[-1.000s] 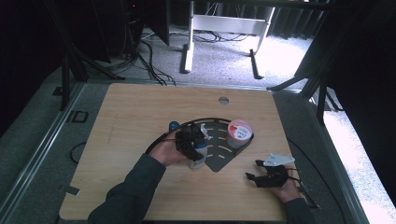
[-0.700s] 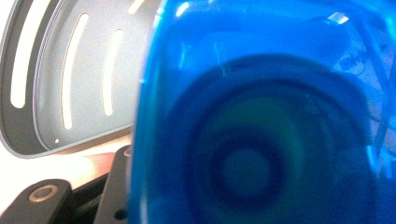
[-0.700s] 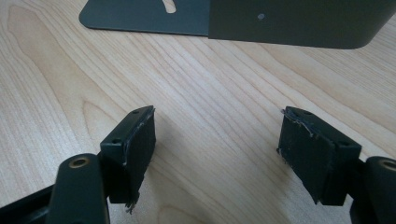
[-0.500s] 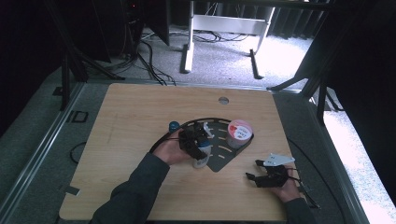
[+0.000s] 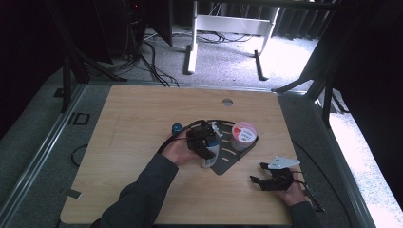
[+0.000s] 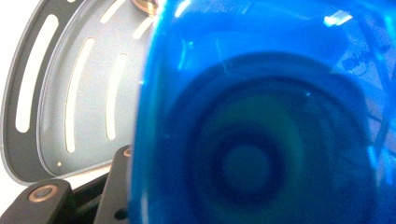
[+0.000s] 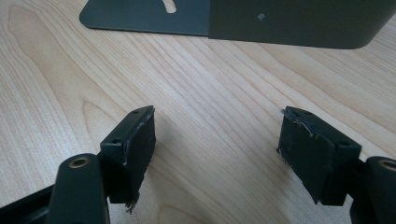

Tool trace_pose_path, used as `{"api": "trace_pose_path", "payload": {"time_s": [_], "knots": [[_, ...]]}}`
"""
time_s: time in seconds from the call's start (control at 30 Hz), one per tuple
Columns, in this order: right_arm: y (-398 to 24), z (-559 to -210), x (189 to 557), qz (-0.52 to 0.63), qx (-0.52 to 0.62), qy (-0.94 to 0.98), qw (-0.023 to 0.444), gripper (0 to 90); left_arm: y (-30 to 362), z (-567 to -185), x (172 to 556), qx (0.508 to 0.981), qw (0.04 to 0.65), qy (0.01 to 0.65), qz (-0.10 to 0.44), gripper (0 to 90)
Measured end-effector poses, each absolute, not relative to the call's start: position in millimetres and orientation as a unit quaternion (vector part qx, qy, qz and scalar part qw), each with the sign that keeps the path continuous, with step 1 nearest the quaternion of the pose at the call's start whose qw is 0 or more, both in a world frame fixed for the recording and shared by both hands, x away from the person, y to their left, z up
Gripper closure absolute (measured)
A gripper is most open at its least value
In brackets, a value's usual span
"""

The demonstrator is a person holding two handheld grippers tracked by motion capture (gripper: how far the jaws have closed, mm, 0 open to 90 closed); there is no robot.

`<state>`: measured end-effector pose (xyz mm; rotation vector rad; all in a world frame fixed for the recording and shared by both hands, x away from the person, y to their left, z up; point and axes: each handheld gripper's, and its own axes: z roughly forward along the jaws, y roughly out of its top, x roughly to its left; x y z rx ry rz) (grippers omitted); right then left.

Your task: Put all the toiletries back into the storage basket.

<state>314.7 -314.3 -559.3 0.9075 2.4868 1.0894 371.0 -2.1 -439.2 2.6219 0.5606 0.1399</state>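
Right now my left tool [image 5: 203, 142] clamps the blue bottle [image 6: 261, 116] over the rack [image 5: 233, 156] (slick, light plastic; grip mid-body). Right tool [image 7: 217, 140] rests apart on the counter [image 5: 142, 118].

**Much of the held bottle is out of sight**

In the high view the left gripper [image 5: 202, 140] and hand cover most of the clear plastic bottle with a white base [image 5: 209, 156]. In the left gripper view a blurred, translucent blue plastic surface [image 6: 261, 121] runs off three edges and hides the right jaw. The dark grey slotted metal rack [image 7: 224, 16] is cut off at the top of the right gripper view.
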Motion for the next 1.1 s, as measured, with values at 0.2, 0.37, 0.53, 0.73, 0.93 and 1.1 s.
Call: {"api": "trace_pose_path", "payload": {"time_s": [0.2,0.37,0.53,0.73,0.93,1.1], "knots": [[-314.3,-559.3,314.7,0.377,0.314,0.86,0.139,26.9,-5.8,-438.0,375.0,0.95,0.224,0.208,0.058,55.1],[-314.3,-559.3,314.7,0.377,0.314,0.86,0.139,26.9,-8.0,-437.7,377.7,0.947,0.229,0.216,0.06,55.0],[-314.3,-559.3,314.7,0.377,0.314,0.86,0.139,26.9,-9.7,-438.4,381.2,0.945,0.23,0.225,0.062,55.0],[-314.3,-559.3,314.7,0.377,0.314,0.86,0.139,26.9,-12.6,-437.9,384.7,0.942,0.231,0.233,0.066,55.1],[-314.3,-559.3,314.7,0.377,0.314,0.86,0.139,26.9,-14.9,-437.6,387.6,0.94,0.233,0.239,0.067,55.0],[-314.3,-559.3,314.7,0.377,0.314,0.86,0.139,26.9,-16.0,-437.4,390.1,0.938,0.235,0.246,0.069,55.0]]}}
